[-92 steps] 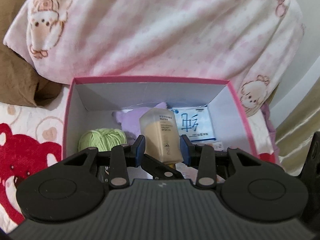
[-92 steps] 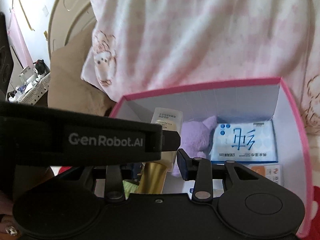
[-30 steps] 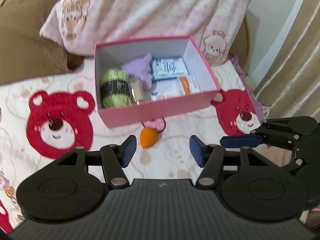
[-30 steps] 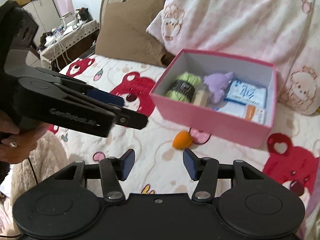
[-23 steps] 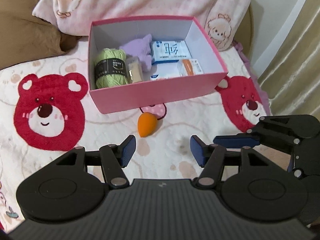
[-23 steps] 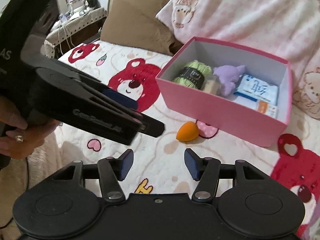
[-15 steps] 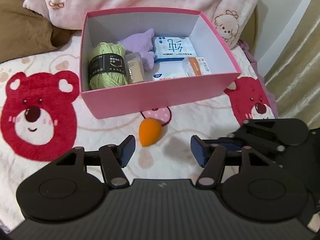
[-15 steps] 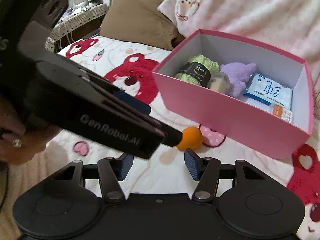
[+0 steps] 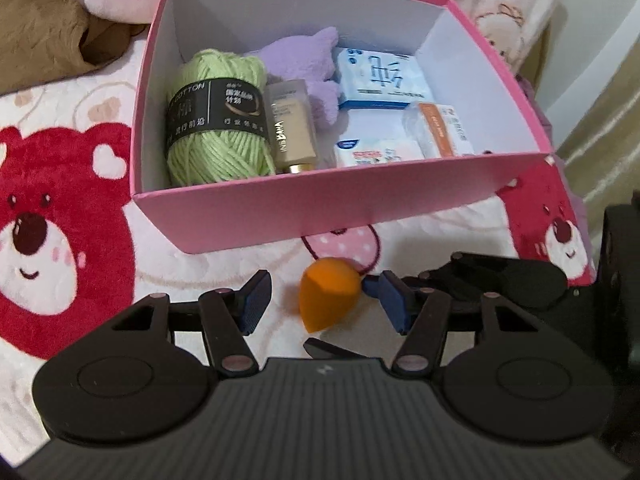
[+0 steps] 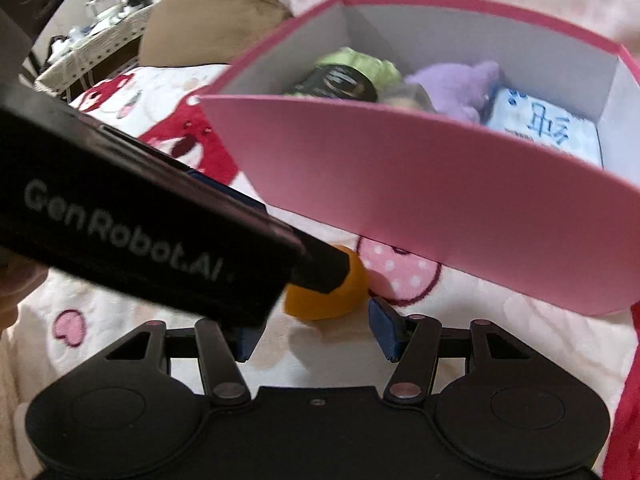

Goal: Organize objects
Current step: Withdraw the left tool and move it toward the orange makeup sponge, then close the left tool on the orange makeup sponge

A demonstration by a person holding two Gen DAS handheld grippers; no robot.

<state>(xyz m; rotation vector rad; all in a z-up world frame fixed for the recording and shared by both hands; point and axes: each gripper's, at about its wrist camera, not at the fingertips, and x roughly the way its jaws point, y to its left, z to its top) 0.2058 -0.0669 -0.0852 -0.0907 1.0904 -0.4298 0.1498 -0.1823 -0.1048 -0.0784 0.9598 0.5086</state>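
Left wrist view: the left gripper (image 9: 322, 300) is closing its jaws around the orange sponge (image 9: 329, 299) — pads not yet pressing, it seems. The right gripper (image 10: 312, 332), jaws apart and empty, hovers just beside the same sponge, which lies on the bear-print blanket (image 9: 60, 216) in front of the pink box (image 9: 340, 204). Likely step: grasping the sponge — next, squeeze, lift, clear the box wall.

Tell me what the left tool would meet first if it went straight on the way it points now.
Most likely the orange sponge, which lies on the blanket between the left tool's closing jaws, not yet pressed. The right tool is near it too; depth is unclear.
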